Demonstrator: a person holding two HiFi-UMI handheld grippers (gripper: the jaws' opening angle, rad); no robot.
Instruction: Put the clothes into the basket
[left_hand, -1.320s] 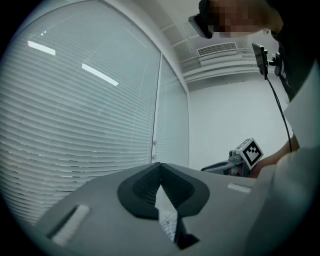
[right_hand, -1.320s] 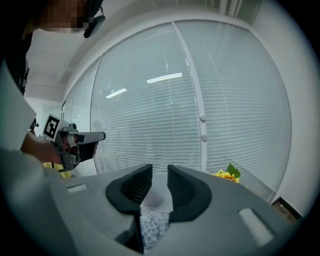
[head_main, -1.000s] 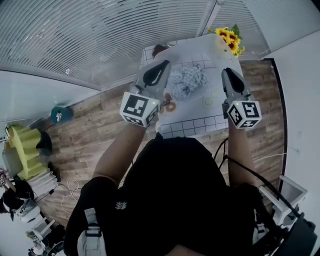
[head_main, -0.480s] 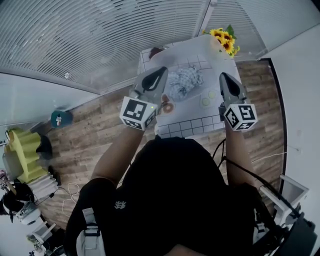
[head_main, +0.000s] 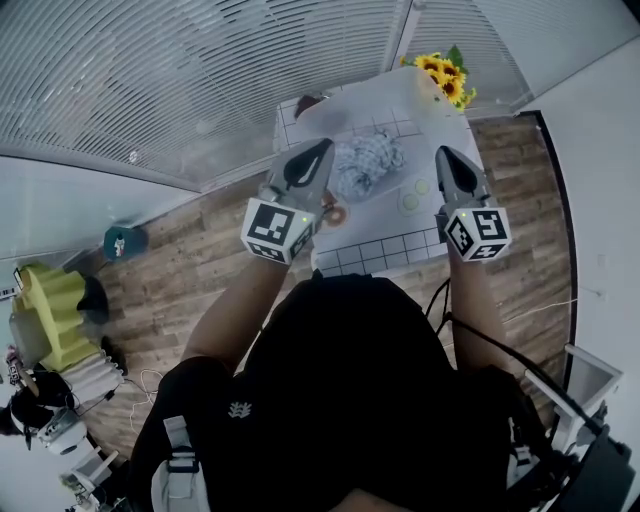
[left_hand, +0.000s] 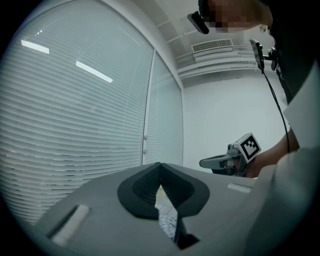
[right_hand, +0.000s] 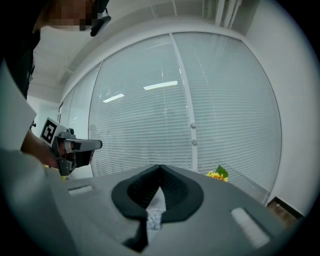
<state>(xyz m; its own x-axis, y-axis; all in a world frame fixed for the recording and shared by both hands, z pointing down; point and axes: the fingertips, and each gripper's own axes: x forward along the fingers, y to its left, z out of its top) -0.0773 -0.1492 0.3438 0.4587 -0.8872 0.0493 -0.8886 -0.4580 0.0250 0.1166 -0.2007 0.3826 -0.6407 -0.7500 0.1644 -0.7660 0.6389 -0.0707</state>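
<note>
Head view: a checked garment (head_main: 365, 165) lies crumpled on the counter (head_main: 385, 245), between the left tool (head_main: 318, 152) and the right tool (head_main: 446, 156); no basket is in sight.
Left gripper view: jaws closed tip to tip, holding nothing.
Right gripper view: jaws closed, empty.
Progress: apparently not begun; grasping and binning both remain.

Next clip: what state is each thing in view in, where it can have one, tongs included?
left tongs: shut, nothing between them.
right tongs: shut, nothing between them.
clothes: crumpled in a heap on the table, not held by either tongs.
window blinds: lowered.
</note>
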